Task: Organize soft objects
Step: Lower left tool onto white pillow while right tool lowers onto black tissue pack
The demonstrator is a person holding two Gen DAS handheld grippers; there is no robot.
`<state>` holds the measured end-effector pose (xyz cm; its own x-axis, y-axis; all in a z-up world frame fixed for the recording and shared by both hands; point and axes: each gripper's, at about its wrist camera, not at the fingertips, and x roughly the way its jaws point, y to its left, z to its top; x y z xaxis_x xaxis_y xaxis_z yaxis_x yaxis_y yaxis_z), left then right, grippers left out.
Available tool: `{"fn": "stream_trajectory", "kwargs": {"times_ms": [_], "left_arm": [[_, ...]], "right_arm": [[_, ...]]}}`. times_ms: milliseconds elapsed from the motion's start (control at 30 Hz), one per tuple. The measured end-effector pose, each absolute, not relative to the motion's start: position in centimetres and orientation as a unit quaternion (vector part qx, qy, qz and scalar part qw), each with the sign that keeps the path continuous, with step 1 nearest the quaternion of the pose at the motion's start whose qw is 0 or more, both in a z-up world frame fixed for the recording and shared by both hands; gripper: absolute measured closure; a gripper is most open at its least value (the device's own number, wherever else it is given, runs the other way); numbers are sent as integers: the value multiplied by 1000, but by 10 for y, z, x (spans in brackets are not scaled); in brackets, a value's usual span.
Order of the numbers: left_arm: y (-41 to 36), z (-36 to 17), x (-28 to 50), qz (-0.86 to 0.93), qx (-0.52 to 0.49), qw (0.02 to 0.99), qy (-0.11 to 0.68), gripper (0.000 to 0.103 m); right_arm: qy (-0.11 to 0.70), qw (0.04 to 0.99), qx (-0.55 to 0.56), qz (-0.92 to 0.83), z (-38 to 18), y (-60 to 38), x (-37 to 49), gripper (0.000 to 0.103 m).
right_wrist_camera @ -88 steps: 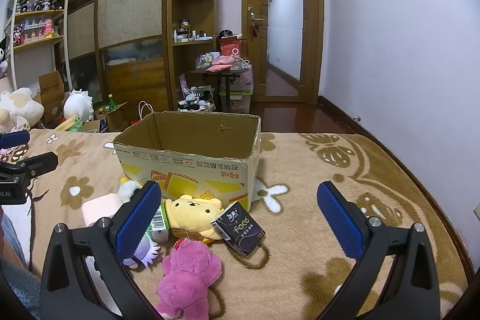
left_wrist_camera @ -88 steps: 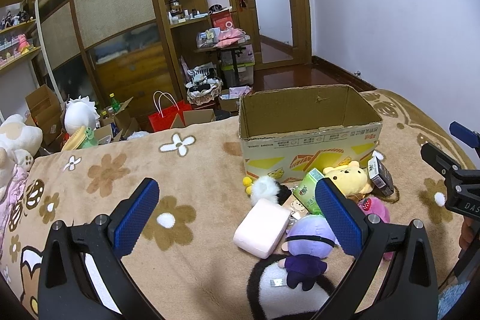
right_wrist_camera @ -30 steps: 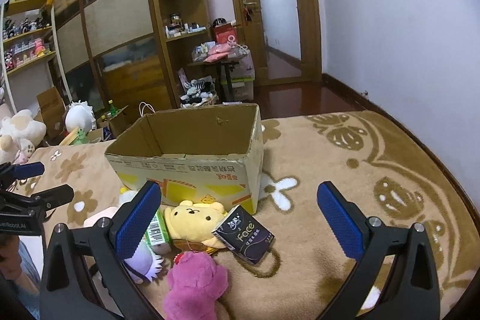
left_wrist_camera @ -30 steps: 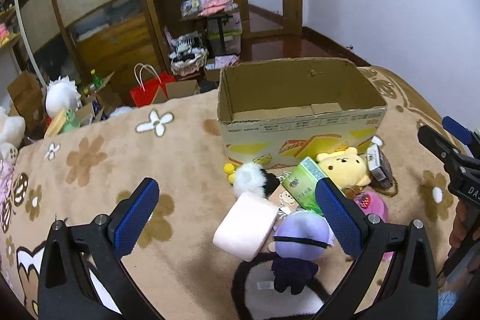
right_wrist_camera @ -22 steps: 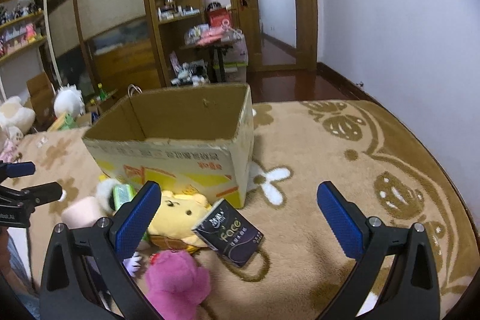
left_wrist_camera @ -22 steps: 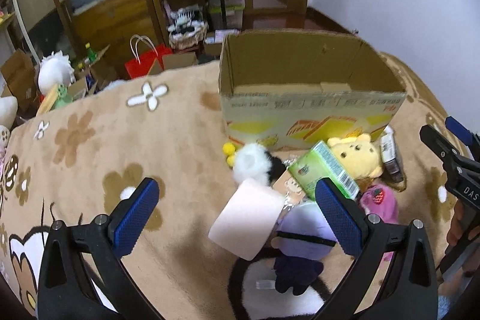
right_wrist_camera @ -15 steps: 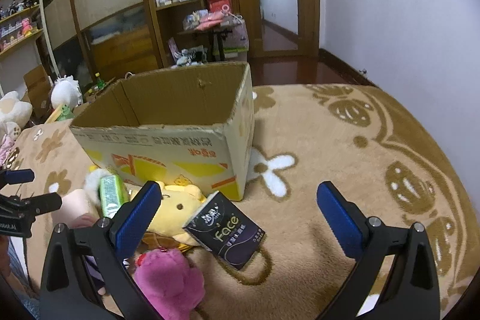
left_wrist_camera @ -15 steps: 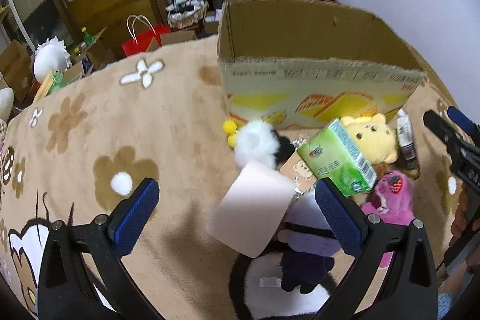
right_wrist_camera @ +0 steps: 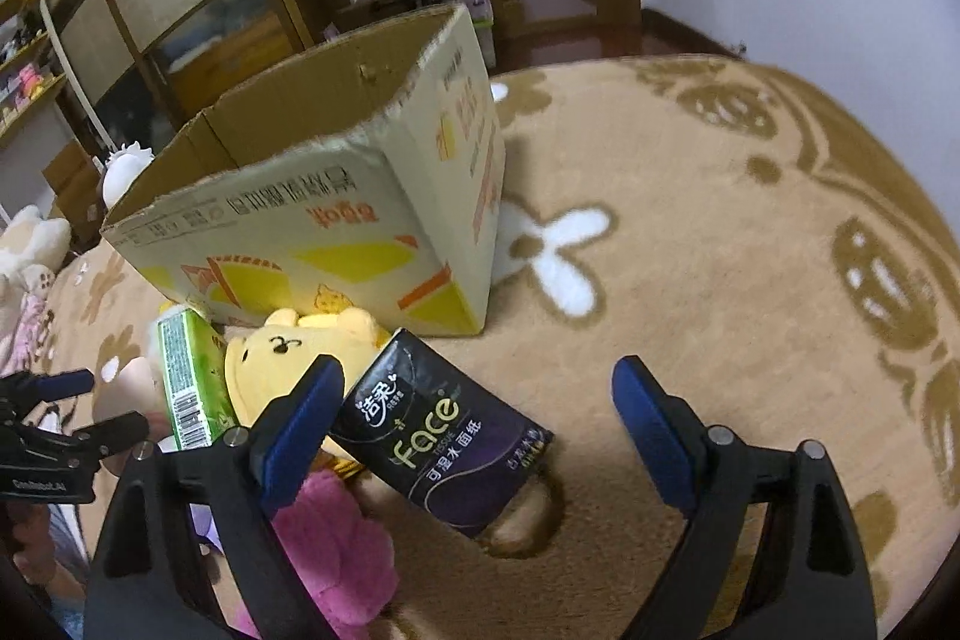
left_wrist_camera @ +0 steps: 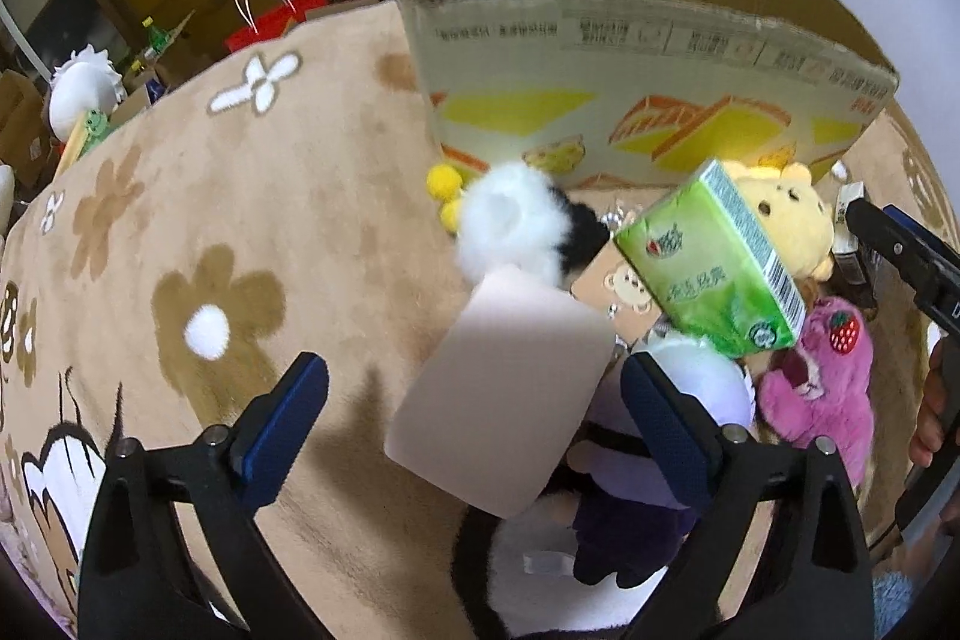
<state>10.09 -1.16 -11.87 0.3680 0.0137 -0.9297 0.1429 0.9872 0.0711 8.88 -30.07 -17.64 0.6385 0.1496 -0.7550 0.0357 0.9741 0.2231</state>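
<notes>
A: Left cam first. What's the left gripper [left_wrist_camera: 474, 409] doing?

B: Jaws wide, just been closing a bit. The pink pack [left_wrist_camera: 501, 394] lies between them, but the pads aren't touching it. Nothing held.

A: And the soft stuff?

B: All in a heap on the brown flower blanket [left_wrist_camera: 258, 196], right in front of the cardboard box [left_wrist_camera: 630, 100]. Green tissue pack [left_wrist_camera: 708, 268] leans on the yellow bear [left_wrist_camera: 792, 214]. Pink plush [left_wrist_camera: 828, 388] is by the right edge, a black & white fluffy toy [left_wrist_camera: 516, 226] is near the box's left corner, and a purple doll [left_wrist_camera: 636, 496] lies at the bottom.

A: Right cam?

B: Right gripper [right_wrist_camera: 477, 409] also wide, also just been closing a bit. The black tissue pack [right_wrist_camera: 444, 436] sits between the fingers, close by the left pad; can't tell if it touches. No grip. Yellow bear & green pack lie left of it, pink plush below, box behind. The other gripper pokes in at the left edge.
</notes>
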Motion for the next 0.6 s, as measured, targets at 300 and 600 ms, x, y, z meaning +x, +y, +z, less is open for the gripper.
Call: {"fn": "stream_trajectory", "kwargs": {"times_ms": [300, 600], "left_arm": [[-6, -128, 106, -42, 54, 812, 579, 23], [-12, -126, 102, -66, 63, 813, 576, 49]], "right_arm": [[450, 881, 139, 50, -191, -302, 94, 14], [451, 878, 145, 67, -192, -297, 91, 28]]}}
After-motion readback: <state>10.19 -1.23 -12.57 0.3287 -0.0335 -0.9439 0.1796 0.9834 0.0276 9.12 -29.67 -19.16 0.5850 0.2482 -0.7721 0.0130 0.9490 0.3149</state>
